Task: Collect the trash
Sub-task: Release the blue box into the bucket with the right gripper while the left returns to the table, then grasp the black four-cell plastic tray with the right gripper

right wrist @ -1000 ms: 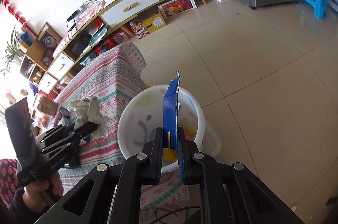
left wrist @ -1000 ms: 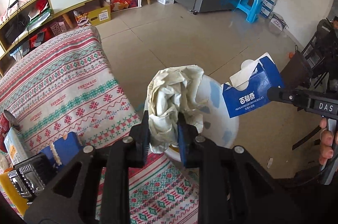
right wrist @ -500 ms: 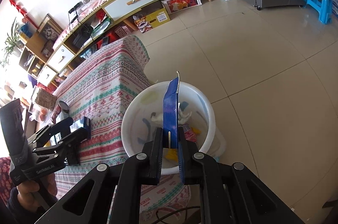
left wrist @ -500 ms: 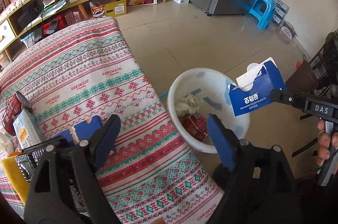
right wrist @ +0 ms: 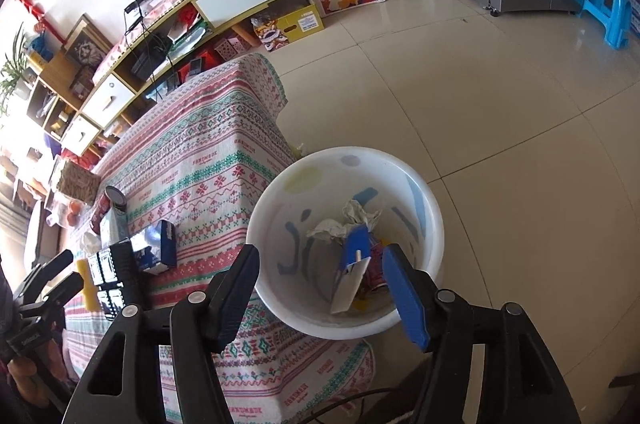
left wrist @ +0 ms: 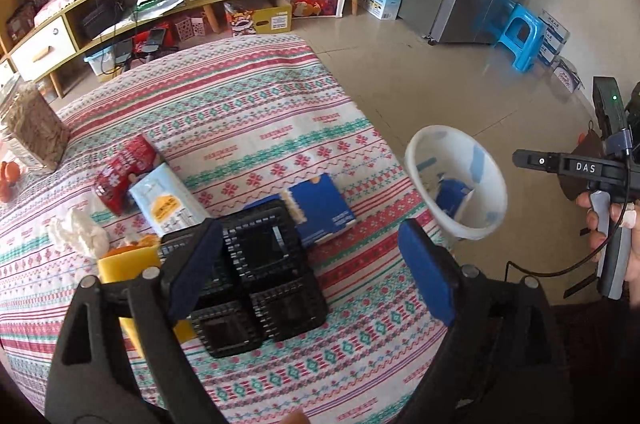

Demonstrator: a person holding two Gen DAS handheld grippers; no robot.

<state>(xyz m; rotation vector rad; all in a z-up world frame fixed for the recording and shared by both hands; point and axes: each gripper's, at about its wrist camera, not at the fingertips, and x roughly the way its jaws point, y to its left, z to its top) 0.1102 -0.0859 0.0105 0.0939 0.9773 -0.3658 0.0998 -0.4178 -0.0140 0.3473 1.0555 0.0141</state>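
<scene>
With both jaws wide and empty, take your left hand-held gripper [left wrist: 312, 276] to the blue box [left wrist: 320, 209]. Keep your right hand-held gripper [right wrist: 320, 288] clear of the bin [right wrist: 434, 224].

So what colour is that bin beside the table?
White bin, with faint pastel blue and yellow marks inside; clearest in the right wrist view.

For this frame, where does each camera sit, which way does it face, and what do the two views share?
Left wrist: on the left gripper, above the table, facing its clutter; open fingers and the person's right hand show.
Right wrist: on the right gripper, looking down into the white bin; open fingers show.
Shared: table, bin, blue box inside.
</scene>
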